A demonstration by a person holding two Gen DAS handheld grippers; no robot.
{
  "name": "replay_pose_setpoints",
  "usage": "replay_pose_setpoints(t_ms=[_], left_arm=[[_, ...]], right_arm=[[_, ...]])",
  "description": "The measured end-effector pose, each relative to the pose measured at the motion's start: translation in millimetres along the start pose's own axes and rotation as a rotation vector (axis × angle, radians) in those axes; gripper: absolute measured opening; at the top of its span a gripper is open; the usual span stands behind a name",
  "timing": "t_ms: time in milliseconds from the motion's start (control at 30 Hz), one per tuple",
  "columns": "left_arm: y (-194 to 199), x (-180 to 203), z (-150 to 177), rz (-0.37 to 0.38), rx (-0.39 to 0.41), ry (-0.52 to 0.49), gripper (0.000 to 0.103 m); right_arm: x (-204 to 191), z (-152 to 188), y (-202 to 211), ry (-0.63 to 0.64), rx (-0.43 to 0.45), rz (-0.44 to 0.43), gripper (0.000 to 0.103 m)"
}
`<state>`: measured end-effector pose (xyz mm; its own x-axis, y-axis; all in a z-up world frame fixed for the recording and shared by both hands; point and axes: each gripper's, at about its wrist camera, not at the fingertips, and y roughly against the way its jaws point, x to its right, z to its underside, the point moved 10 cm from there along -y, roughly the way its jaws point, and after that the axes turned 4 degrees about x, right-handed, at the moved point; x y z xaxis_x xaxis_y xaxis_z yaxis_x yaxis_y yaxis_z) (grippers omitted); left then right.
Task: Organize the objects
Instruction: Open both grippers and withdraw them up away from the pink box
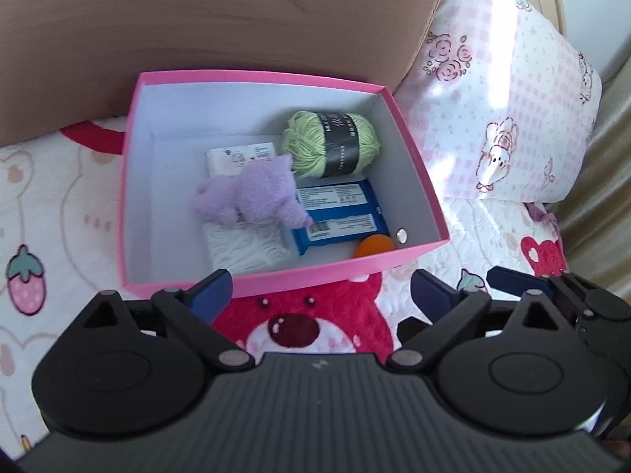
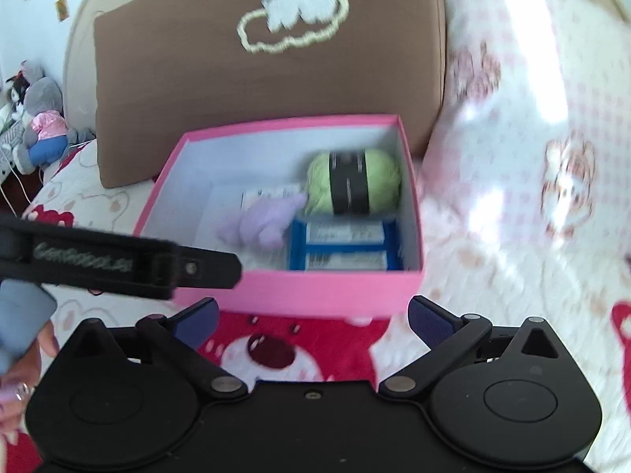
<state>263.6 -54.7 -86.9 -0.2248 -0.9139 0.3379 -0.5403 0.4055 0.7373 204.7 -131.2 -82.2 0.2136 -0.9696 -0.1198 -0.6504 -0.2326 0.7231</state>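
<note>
While both grippers hover before pink box (image 1: 272, 280) on bear-print bedspread (image 1: 59, 205), neither grips anything: left gripper (image 1: 319, 291) jaws spread apart, right gripper (image 2: 311, 315) likewise. Box contents: green yarn ball (image 1: 331, 144), purple plush (image 1: 252, 197), blue packet (image 1: 339, 215), white tissue pack (image 1: 236, 155), white bundle (image 1: 246, 250), orange item (image 1: 372, 245) in near corner. Brown cushion (image 1: 197, 15) behind box.

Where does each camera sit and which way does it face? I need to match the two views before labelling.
Left wrist: on the left gripper, looking forward and down into the pink box; its open fingers show, the right gripper's finger at right.
Right wrist: on the right gripper, facing the same box from nearer its right; open fingers, a strap and hand at left.
Shared: box, green yarn, brown cushion.
</note>
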Motion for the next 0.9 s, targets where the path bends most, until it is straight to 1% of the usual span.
replay_pose_setpoints(t_ms=[67, 167, 233, 300, 367, 467, 567, 733, 900], left_arm=[[6.7, -0.7, 2.0, -0.007, 0.007, -0.004, 0.102], [13.6, -4.1, 6.1, -0.021, 0.010, 0.009, 0.103], [15.7, -5.6, 9.2, -0.029, 0.008, 0.008, 0.103], [17.6, -7.6, 12.1, -0.044, 0.009, 0.005, 0.103], [20.9, -8.6, 14.2, -0.053, 0.014, 0.006, 0.103], [25.5, -10.1, 17.9, -0.048, 0.004, 0.023, 0.103], [30.4, -12.0, 21.6, -0.059, 0.005, 0.027, 0.103], [42.1, -15.8, 25.7, -0.087, 0.027, 0.026, 0.103], [58.9, -21.2, 33.6, -0.126, 0.040, 0.023, 0.103]], right_arm=[[-1.3, 1.0, 3.9, 0.005, 0.002, 0.016, 0.103], [-4.9, 5.0, 8.4, 0.017, -0.005, 0.030, 0.103], [-4.7, 9.4, 9.9, -0.004, -0.039, 0.027, 0.103], [-4.2, 11.0, 14.5, -0.036, -0.038, 0.010, 0.103], [-3.1, 11.7, 18.9, -0.054, -0.031, 0.016, 0.103], [-3.2, 13.2, 22.8, -0.040, -0.033, 0.034, 0.103], [-4.3, 15.4, 26.6, -0.019, -0.041, 0.043, 0.103], [-6.7, 20.0, 37.7, 0.048, -0.046, 0.083, 0.103], [-7.9, 24.6, 53.9, 0.063, -0.042, 0.088, 0.103]])
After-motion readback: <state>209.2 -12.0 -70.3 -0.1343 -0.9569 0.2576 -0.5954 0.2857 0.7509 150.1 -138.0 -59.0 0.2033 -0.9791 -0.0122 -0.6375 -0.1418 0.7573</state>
